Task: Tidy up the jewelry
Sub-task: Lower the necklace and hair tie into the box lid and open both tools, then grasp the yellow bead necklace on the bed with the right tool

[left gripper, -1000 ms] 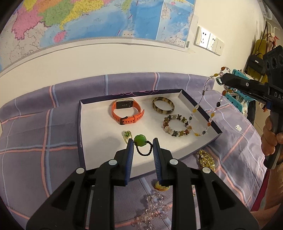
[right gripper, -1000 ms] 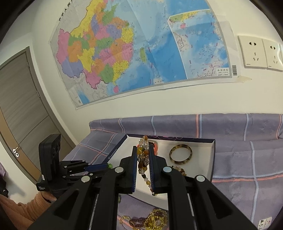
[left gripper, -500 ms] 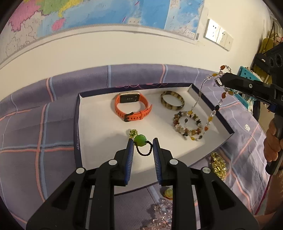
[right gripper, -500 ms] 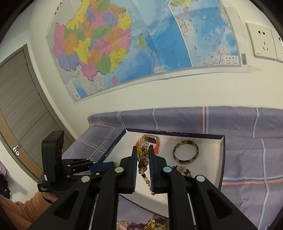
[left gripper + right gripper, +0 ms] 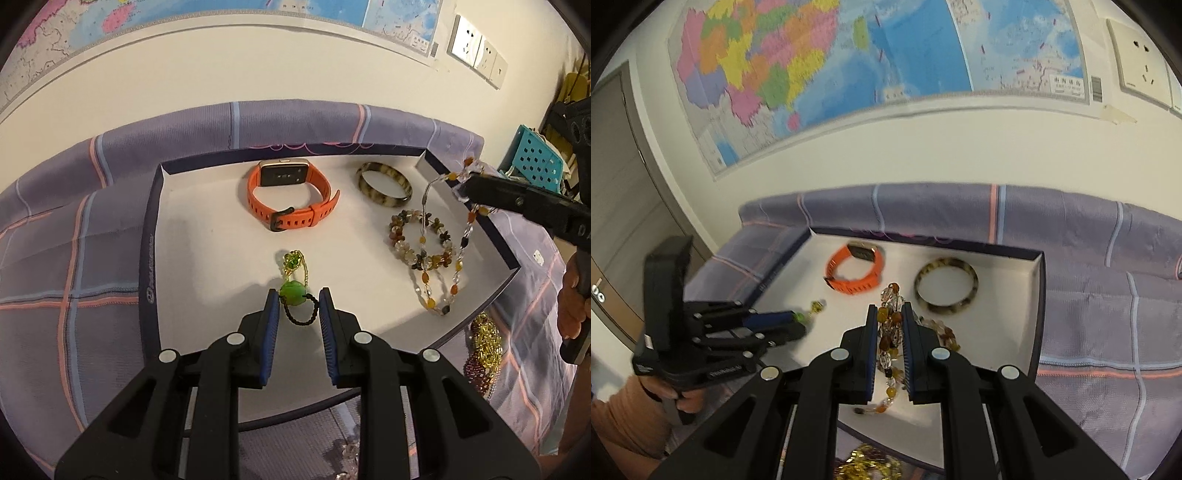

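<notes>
Left gripper (image 5: 298, 301): jaws parted, nothing clamped; a green bead on a black cord loop (image 5: 293, 294) lies between the fingertips on the white floor of the tray (image 5: 207, 236), bead close to the left pad (image 5: 271, 314), contact uncertain. Just ahead of the jaws, a small gold ring with green stone (image 5: 292, 263). Farther ahead, an orange watch (image 5: 290, 197) near the tray's back wall; ahead-right, a tortoiseshell bangle (image 5: 384, 184).

Right gripper (image 5: 890, 314): jaws clenched on a beaded necklace (image 5: 448, 266), strand pinched between the pads (image 5: 871, 343), loop hanging below the jaws and reaching the tray floor over a mixed-stone bracelet (image 5: 419, 240).

Behind the tray, purple plaid cloth (image 5: 295, 122), then a wall map (image 5: 849, 55).
</notes>
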